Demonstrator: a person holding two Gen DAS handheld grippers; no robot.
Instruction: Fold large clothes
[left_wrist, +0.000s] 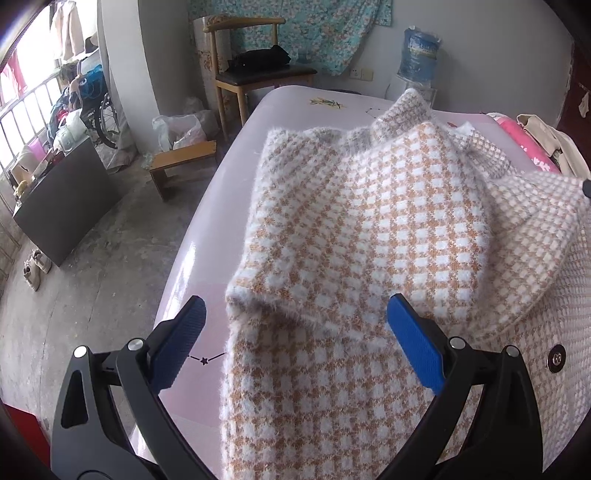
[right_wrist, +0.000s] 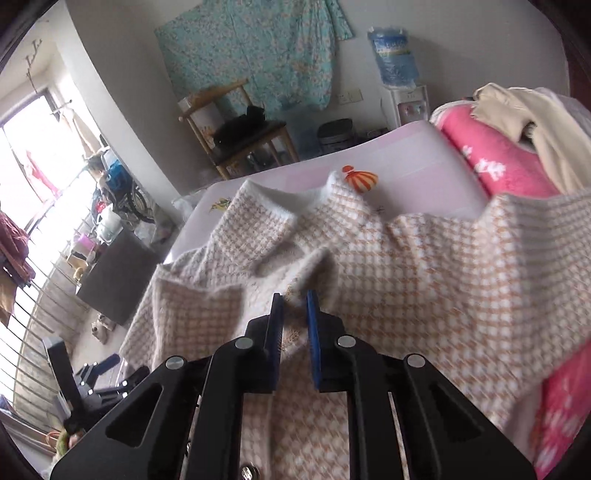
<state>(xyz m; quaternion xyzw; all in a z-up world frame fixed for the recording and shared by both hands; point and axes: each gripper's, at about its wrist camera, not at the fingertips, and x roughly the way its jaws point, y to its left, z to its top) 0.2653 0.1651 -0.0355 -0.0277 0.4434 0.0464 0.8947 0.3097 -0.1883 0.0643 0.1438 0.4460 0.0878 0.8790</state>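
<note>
Coat (left_wrist: 351, 229), fuzzy houndstooth knit, lies spread on the pink bed (left_wrist: 207, 258): soft, thick, probably limp, best taken by edges. Right claw (right_wrist: 295, 299) is clamped on a raised fold; left claw (left_wrist: 295, 314) hovers with jaws apart above the sleeve.

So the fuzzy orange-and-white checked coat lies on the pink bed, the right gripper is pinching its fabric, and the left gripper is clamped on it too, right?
Not quite: the left gripper is open, its blue pads apart over the fuzzy orange-and-white checked coat, as the left wrist view shows. The rest holds: the coat lies on the pink bed and the right gripper pinches its fabric.
</note>
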